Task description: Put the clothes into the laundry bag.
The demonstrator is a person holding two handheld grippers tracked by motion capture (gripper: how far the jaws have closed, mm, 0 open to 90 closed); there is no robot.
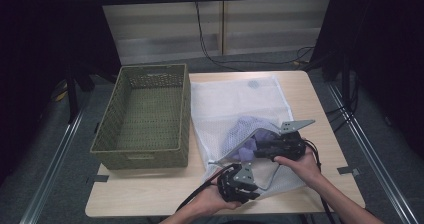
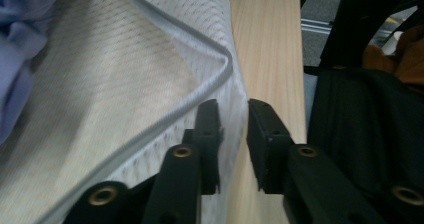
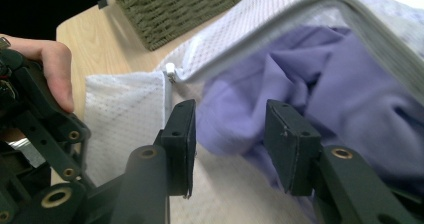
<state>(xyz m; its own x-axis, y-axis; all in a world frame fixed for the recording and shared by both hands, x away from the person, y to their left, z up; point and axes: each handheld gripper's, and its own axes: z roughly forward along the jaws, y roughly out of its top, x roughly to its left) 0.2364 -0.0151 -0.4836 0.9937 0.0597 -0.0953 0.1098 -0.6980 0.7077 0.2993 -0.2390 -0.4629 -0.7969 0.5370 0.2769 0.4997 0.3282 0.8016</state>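
High view first, reading across from my left: a woven green basket (image 1: 145, 116) sits on the left half of the wooden table (image 1: 320, 109), its long side just beside a white mesh laundry bag (image 1: 227, 101) that covers the middle of the tabletop. A purple garment (image 1: 243, 134) lies bunched inside the bag, at the bag's near, open end.

My left gripper (image 1: 235, 183) is at the table's near edge, at the bag's near corner. From the left gripper view its jaws stand slightly apart with a fold of the mesh between them, beside the bag's grey piped rim (image 2: 200, 91); I cannot tell whether the pads actually pinch the mesh. Bare table runs on past the mesh.

Further right, my right gripper (image 1: 252, 151) points left into the bag's mouth, level with the purple garment. In the right gripper view its jaws are spread wide, released, with the garment (image 3: 320, 89) between and beyond them and nothing clamped. The bag's small white zip pull (image 3: 170, 69) sits just above the left jaw.
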